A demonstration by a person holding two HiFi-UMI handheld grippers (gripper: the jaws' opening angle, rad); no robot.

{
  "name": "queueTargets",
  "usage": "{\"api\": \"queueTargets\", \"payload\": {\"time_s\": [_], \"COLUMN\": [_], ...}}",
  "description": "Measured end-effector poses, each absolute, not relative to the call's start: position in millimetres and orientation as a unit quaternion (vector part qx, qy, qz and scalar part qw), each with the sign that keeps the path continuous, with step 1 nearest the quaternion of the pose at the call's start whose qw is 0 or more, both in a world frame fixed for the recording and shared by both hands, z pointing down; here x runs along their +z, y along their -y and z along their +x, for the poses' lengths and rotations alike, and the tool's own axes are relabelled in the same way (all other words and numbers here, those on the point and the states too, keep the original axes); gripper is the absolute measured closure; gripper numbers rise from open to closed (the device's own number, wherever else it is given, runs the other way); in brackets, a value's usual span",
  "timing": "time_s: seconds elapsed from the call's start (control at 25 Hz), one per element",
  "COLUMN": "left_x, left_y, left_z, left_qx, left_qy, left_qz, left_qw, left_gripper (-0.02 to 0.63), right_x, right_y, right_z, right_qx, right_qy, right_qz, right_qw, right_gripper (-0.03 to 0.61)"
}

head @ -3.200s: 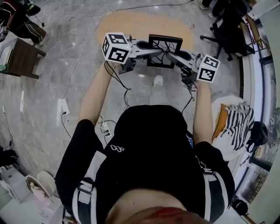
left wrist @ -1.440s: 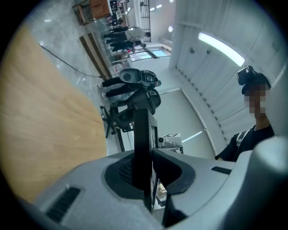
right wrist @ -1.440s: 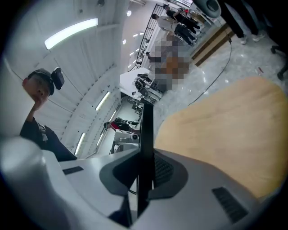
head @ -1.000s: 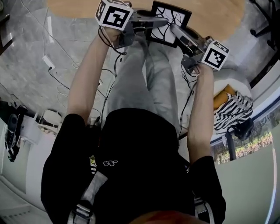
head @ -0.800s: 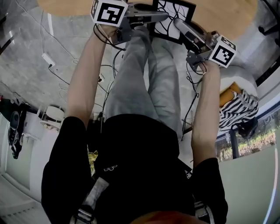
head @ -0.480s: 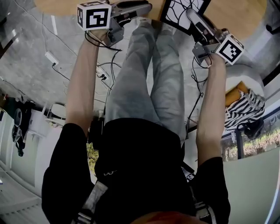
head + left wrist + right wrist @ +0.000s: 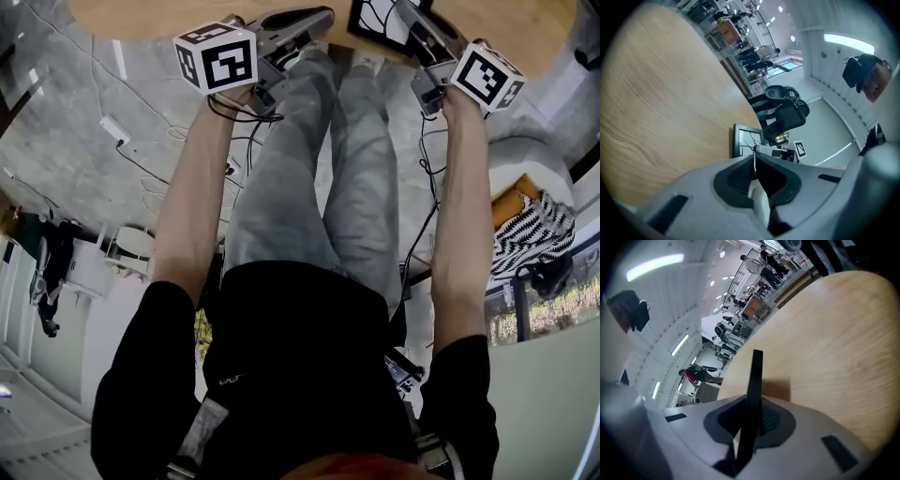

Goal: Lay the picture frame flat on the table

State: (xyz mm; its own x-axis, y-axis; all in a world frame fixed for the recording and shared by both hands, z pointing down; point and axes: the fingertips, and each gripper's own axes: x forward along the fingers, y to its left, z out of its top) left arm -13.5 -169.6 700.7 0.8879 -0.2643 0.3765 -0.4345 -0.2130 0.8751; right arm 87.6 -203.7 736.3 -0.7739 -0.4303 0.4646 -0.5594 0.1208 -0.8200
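Picture frame (image 7: 377,17), black-edged with a branching line drawing on white, sits at the top edge of the head view over the round pale wooden surface (image 7: 141,14); a second ago it lay lower in that view. The left gripper (image 7: 321,15), then at the frame's left edge, is now off it and just to its left, jaws pressed together on nothing (image 7: 754,161). Grey-trousered legs (image 7: 309,169) and floor cables (image 7: 131,141) lie below. The right gripper (image 7: 405,11) is clamped on the frame's right side. Only the left gripper view shows the frame's face (image 7: 746,140) and a black office chair (image 7: 787,112) behind; the right gripper view (image 7: 752,406) shows the frame edge-on (image 7: 754,366), standing upright above the wood.
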Motion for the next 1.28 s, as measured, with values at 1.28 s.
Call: {"api": "queueTargets", "payload": {"time_s": [1.28], "left_x": [526], "left_y": [243], "left_z": [7], "left_qx": [0.065], "left_qy": [0.396], "left_qz": [0.828], "left_qw": [0.392], "left_gripper": [0.601], "right_x": [567], "right_y": [243], "right_z": [126], "right_qx": [0.37], "right_qy": [0.769], "right_qz": [0.517], "right_qw": [0.066], "right_gripper": [0.561]}}
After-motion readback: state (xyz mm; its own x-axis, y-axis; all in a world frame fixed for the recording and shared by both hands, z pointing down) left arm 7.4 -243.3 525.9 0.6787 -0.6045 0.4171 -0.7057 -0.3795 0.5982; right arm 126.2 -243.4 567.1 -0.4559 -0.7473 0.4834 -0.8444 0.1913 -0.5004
